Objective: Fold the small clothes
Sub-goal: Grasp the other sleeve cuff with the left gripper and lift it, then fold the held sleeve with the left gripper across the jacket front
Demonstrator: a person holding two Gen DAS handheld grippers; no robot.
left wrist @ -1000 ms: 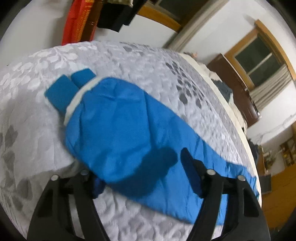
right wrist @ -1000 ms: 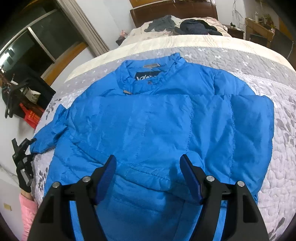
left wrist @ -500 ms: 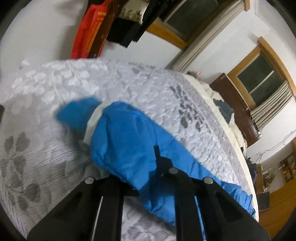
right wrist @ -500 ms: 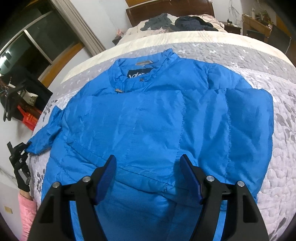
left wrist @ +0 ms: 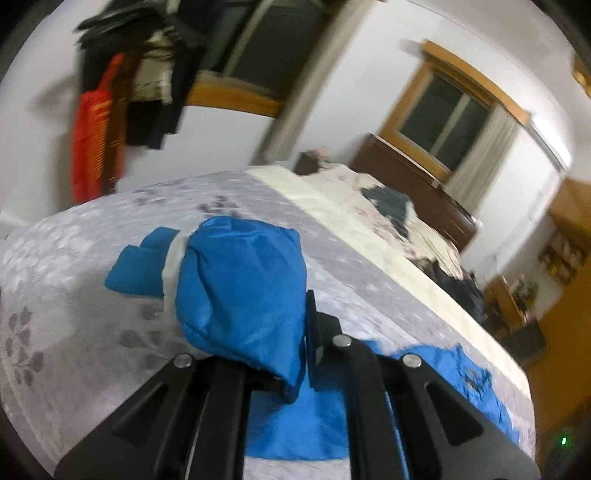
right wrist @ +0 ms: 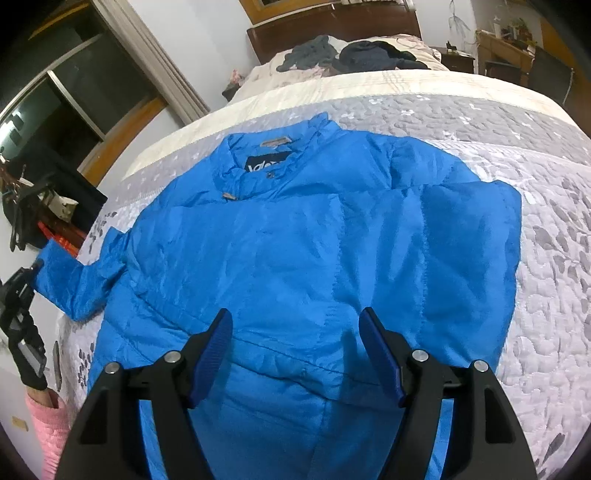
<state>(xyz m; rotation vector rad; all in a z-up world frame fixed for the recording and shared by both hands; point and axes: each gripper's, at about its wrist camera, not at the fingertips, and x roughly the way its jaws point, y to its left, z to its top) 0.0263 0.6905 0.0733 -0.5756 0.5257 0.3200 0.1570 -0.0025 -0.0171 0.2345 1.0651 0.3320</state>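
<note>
A blue puffy jacket (right wrist: 314, 240) lies flat, front up, collar far, on the grey quilt (right wrist: 554, 258). My right gripper (right wrist: 295, 332) hovers open over its lower front, holding nothing. My left gripper (left wrist: 295, 347) is shut on the jacket's left sleeve (left wrist: 240, 288), which bulges up between the fingers and hides one of them. The darker cuff (left wrist: 136, 266) with a white band points away. In the right wrist view the same sleeve (right wrist: 74, 284) runs off the jacket's left side, where the left gripper (right wrist: 22, 295) holds its end.
Dark clothes (right wrist: 351, 55) are piled near the brown headboard (right wrist: 332, 22). Clothes, one orange (left wrist: 92, 147), hang on the wall past the bed's left edge. A pink sleeve (right wrist: 48, 424) of the person shows at lower left. Wooden furniture (right wrist: 509, 51) stands far right.
My left gripper went from open over the sleeve to shut on it and has lifted it off the quilt. My right gripper stayed open over the jacket's front.
</note>
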